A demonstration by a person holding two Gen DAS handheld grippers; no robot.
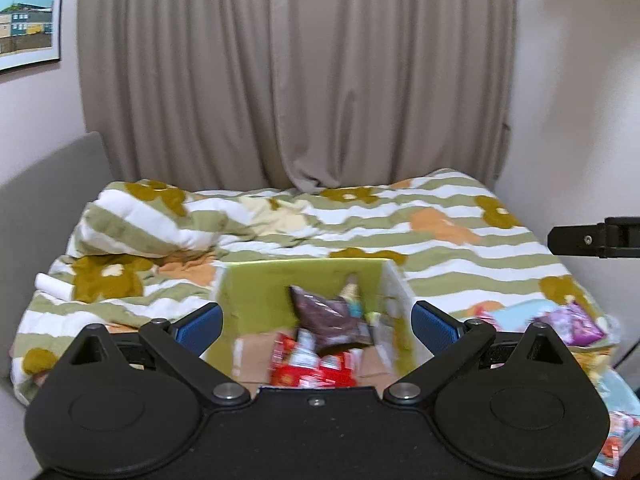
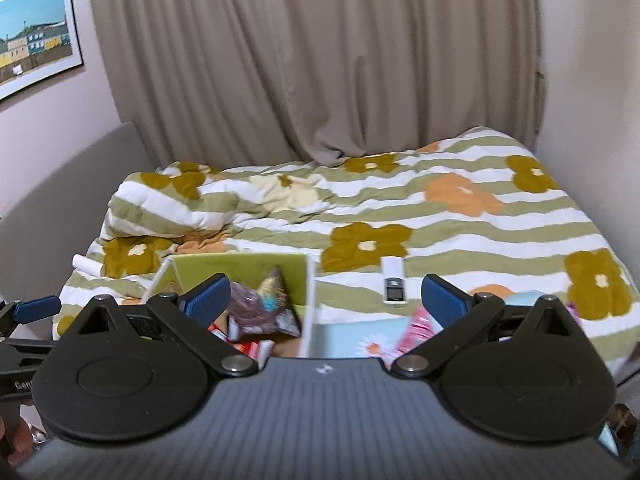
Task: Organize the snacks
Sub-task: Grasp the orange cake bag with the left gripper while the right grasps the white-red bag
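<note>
A: While I hold both tools above the foot of the bed, what do you make of the snacks?

B: Most sit in the open cardboard box with lime-green inner walls (image 1: pixel 260 292), which rests on the striped, flower-printed quilt (image 1: pixel 460 256). On top lies a dark brown crinkled foil snack bag (image 1: pixel 332 316), tilted, with a gold and teal packet (image 1: pixel 352 296) just behind it. Beneath them are red and white wrappers (image 1: pixel 316 368), too blurred to read.

A: And my left tool (image 1: pixel 316 320)?

B: Released. Its blue-padded fingers (image 1: pixel 200 326) stand wide apart with nothing between them, and the box shows through the gap.

A: My right tool (image 2: pixel 324 300) is the same, I think.

B: Yes, spread open and empty. Through it I see the box's white outer wall, and just right of the box a pale blue packet with a daisy print (image 2: pixel 360 340) touching a pink wrapper (image 2: pixel 416 328).

A: Anything loose farther out?

B: In the left wrist view, a purple glossy pouch (image 1: pixel 576 320) lies on the quilt to the right of the box, among other bright packets near the bed's edge. A small white remote control (image 2: pixel 394 284) lies flat on the quilt beyond the blue packet, apart from the box. A white roll (image 2: pixel 88 265) sits on the far left by the grey headboard (image 2: pixel 72 184).

A: And behind?

B: Beige curtains (image 2: pixel 312 60), closed, and a framed picture of buildings (image 2: pixel 36 36) on the wall.
</note>
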